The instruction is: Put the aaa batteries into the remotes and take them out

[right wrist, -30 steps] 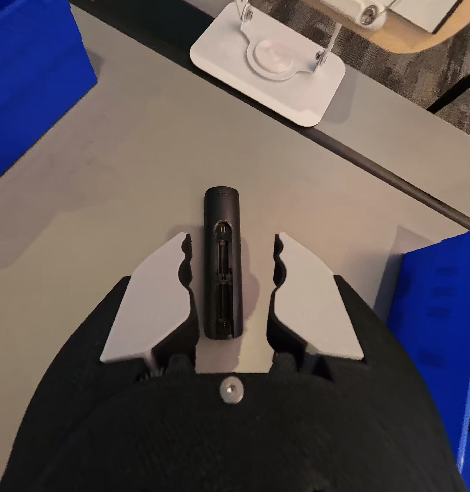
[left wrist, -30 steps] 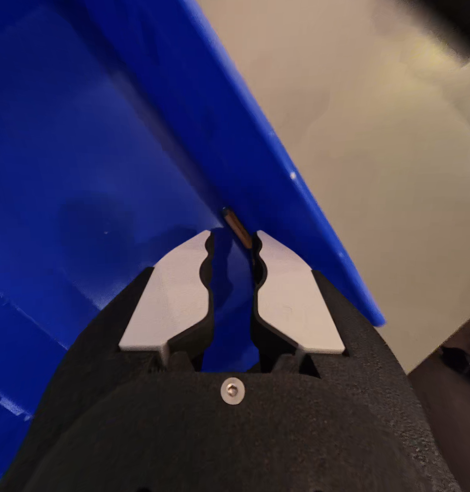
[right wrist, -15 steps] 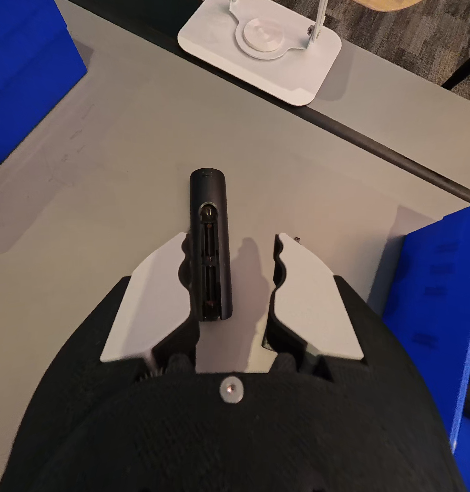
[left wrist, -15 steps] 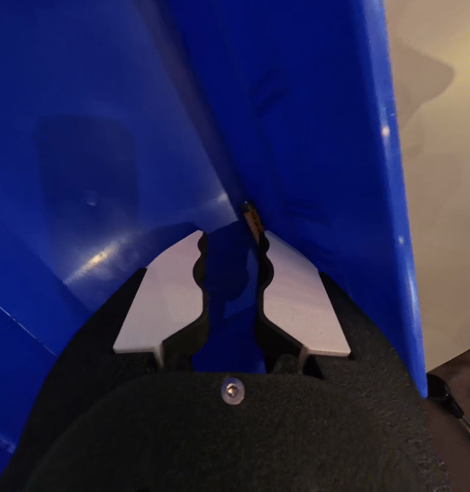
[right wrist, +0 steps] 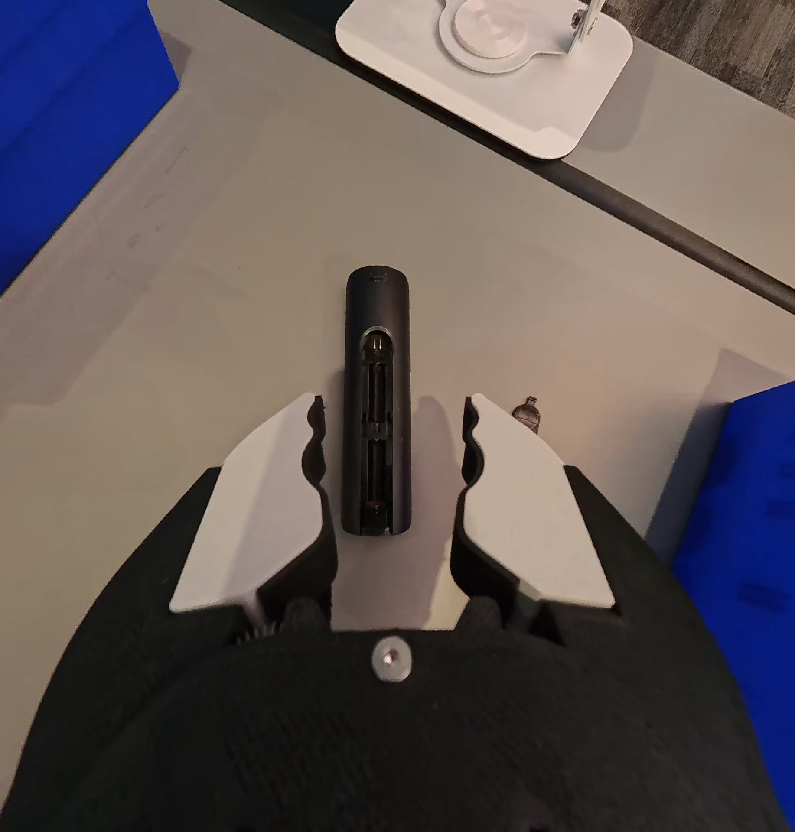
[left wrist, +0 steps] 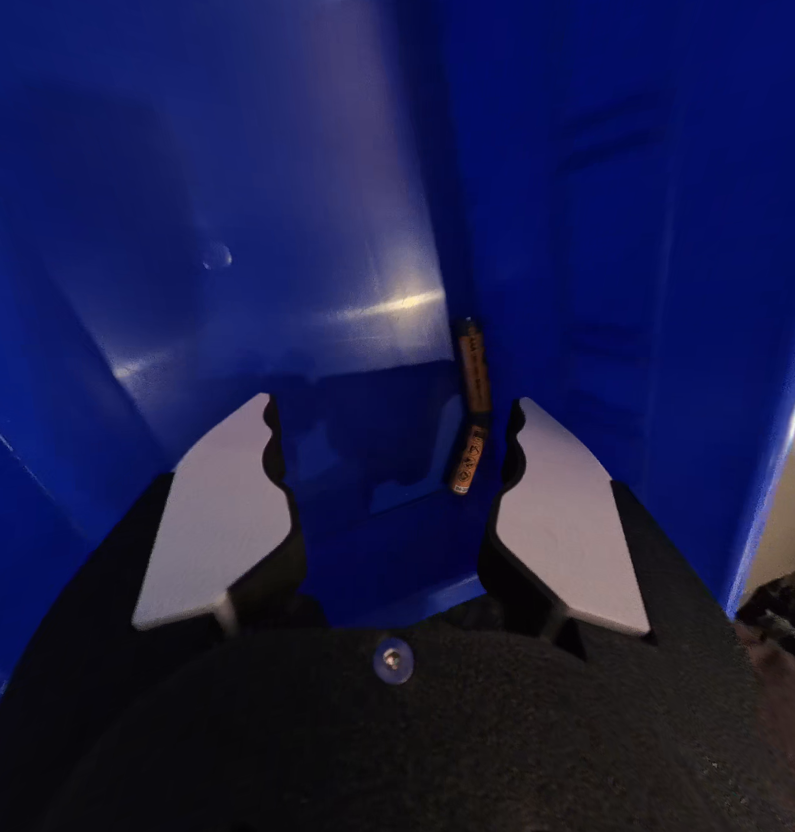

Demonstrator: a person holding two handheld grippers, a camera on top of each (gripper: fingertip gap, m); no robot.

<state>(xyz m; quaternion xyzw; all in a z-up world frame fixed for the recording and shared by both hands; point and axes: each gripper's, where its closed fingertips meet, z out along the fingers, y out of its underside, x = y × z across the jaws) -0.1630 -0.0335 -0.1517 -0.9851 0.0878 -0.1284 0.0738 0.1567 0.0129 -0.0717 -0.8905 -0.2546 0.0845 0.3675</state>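
Inside the blue bin (left wrist: 296,180), the left gripper (left wrist: 393,418) stands with its jaws spread wide and nothing between them. Two batteries lie end to end along the foot of the bin's right-hand wall: the farther battery (left wrist: 475,367) sits just ahead of the right fingertip, and the nearer battery (left wrist: 467,459) lies just inside that finger (left wrist: 562,508), apart from it. Neither battery is gripped.

Above the grey table (right wrist: 567,292), the right gripper (right wrist: 393,405) is also open and holds nothing. The black remote (right wrist: 377,405) lies flat on the table between the two fingers, lengthwise along them, closer to the left finger (right wrist: 265,495); whether it touches that finger cannot be told. Its battery slot faces up and is uncovered. A small dark cover (right wrist: 527,413) lies on the table just outside the right fingertip. A white stand base (right wrist: 522,103) rests well ahead of the gripper. Another blue bin (right wrist: 756,562) stands to the right.
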